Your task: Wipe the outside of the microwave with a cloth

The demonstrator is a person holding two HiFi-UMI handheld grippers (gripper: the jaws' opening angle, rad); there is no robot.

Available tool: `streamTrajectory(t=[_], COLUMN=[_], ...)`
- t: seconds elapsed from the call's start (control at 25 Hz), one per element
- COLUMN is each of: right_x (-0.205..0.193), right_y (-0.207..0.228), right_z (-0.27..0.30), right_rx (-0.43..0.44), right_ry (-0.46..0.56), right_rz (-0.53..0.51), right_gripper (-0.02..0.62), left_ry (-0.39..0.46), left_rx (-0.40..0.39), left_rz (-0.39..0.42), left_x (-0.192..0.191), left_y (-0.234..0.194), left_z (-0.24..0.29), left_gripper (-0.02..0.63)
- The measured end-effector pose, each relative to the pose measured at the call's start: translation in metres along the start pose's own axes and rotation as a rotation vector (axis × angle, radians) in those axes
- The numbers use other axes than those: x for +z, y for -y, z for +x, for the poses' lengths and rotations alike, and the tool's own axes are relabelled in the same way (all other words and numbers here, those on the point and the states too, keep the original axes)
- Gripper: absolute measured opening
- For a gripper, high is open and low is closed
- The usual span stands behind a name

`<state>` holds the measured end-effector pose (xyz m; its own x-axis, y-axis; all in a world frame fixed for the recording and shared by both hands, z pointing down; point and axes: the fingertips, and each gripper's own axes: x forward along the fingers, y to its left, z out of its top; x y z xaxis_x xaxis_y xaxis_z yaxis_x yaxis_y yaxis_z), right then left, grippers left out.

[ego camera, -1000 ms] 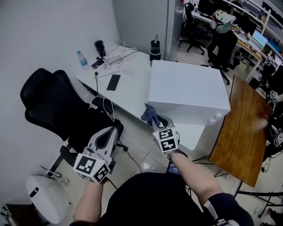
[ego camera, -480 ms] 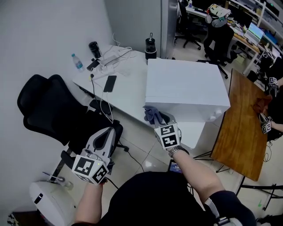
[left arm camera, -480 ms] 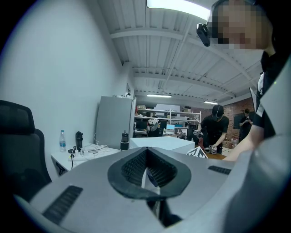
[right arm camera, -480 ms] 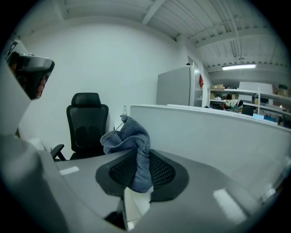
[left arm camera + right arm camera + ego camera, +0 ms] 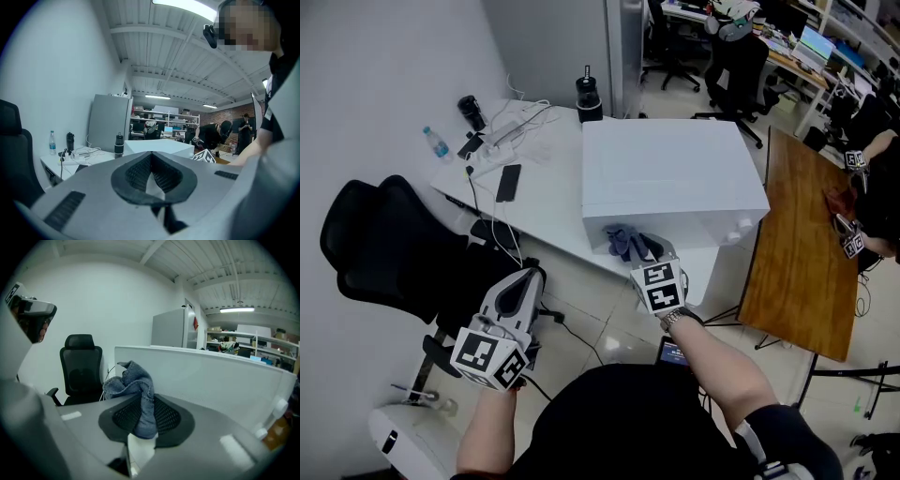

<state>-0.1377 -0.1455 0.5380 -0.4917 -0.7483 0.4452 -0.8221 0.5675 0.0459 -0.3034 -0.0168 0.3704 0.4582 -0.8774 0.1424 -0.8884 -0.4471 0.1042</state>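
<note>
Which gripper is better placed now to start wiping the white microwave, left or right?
Right. The right gripper is shut on the blue cloth beside the microwave; the left gripper is shut, empty and farther away.

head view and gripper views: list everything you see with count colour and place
microwave: 1, white, on the desk
cloth: 1, blue-grey, bunched by the microwave's near face
desk: 1, white, centre left
phone: 1, black, on the desk
water bottle: 1, clear, desk's far left corner
cup: 1, black, desk's far edge
flask: 1, black, behind the microwave
power strip: 1, white, cabled, on the desk
office chair: 1, black, left of the desk
wooden table: 1, brown, right
rounded device: 1, white, bottom left
other person: 1, dark clothes, right edge
left gripper: 1, grey, shut, empty
right gripper: 1, grey, shut on the cloth
</note>
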Motion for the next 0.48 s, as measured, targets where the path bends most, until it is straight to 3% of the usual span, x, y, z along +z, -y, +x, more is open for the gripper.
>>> streamTrajectory(t=[0.48], right_x=[-0.022], right_y=[0.077], right_z=[-0.040], right_rx=[-0.087], right_ry=[-0.017], right_rz=[0.035], right_gripper=[0.075], left_ry=[-0.009], left_rx=[-0.071], left_rz=[0.004], left_x=[0.003], left_y=[0.047], left_z=[0.046], left_gripper=[0.005])
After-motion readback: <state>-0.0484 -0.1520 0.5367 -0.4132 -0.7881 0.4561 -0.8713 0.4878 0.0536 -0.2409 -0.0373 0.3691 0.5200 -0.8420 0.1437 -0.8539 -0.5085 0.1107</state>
